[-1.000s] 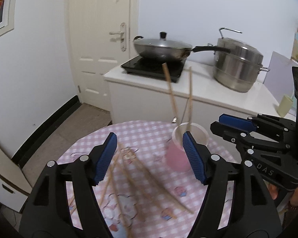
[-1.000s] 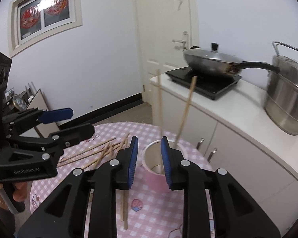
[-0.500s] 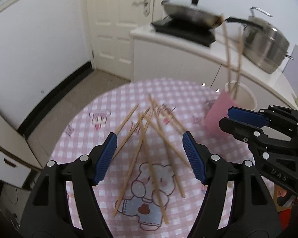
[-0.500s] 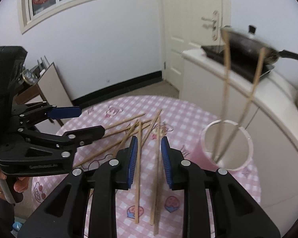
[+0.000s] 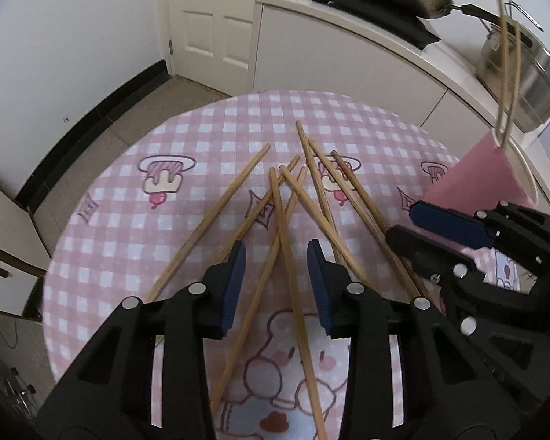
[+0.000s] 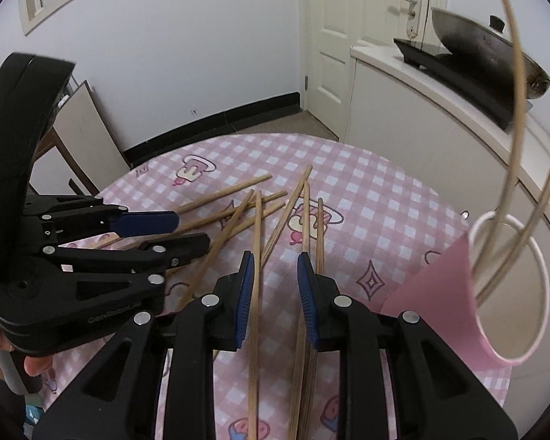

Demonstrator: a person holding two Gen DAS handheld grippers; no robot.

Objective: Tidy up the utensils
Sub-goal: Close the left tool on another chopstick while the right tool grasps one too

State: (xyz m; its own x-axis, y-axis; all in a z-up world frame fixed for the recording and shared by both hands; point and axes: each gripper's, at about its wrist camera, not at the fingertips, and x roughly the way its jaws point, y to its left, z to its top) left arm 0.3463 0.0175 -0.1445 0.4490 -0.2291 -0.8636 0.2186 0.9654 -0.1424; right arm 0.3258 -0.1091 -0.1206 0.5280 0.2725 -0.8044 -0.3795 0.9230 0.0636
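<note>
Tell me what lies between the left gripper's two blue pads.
In the left wrist view, two crossing chopsticks on the checked tablecloth lie between the closing left gripper pads, not yet pinched.

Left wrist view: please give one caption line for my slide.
Left gripper closing above loose wooden chopsticks on the pink checked tablecloth.

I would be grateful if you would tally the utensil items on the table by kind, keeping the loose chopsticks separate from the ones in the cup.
Pink cup: 1
Chopsticks standing in the cup: 2
Loose chopsticks: 8
Total: 11
</note>
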